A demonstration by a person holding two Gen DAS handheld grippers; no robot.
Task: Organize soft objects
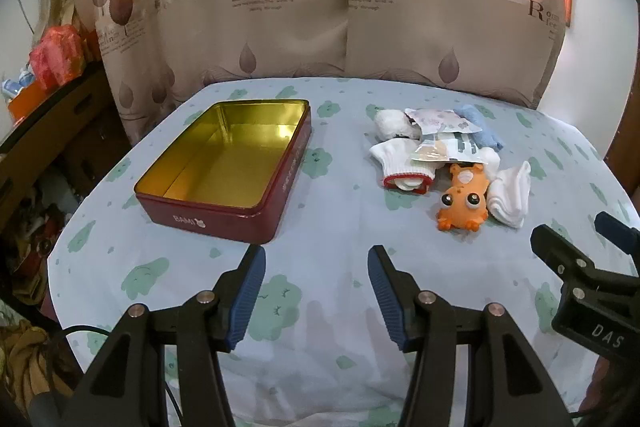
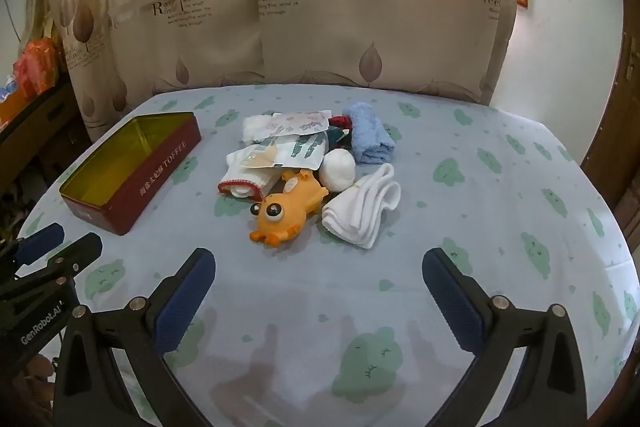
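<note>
At the far left of the room a cardboard box point(image 1: 48, 131) stands beside the bench, with red and orange packages point(image 1: 56, 55) piled on top. Behind the bench hangs a beige curtain point(image 1: 304, 7) printed with brown leaves and lettering; pink light glows through its upper right part.

The bench point(image 1: 332, 235) is covered by a pale blue cloth dotted with green cloud-like figures. On its left half sits a dark red tin point(image 1: 224, 175), lid off, its gold inside bare. To the right, well apart from the tin, lies the heap of soft things — a white sock with red trim point(image 2: 248, 175), flat printed packets point(image 2: 296, 143) lying across the top, a white ball of fabric point(image 2: 338, 169), a rolled blue towel point(image 2: 370, 139) at the far side, an orange big-eyed toy point(image 2: 288, 207) at the near edge, and a folded white cloth point(image 2: 360, 211) just beside the toy on its right.

The left claw point(image 1: 316, 287) hovers over the near edge of the bench, in front of the tin's near right corner, its blue pads parted and nothing between them. The right claw point(image 2: 318, 291) hovers near the heap, just this side of the toy and the folded cloth — spread wide, holding nothing. White wall and a brown wooden door point(image 2: 624, 131) close the room at the far right.
</note>
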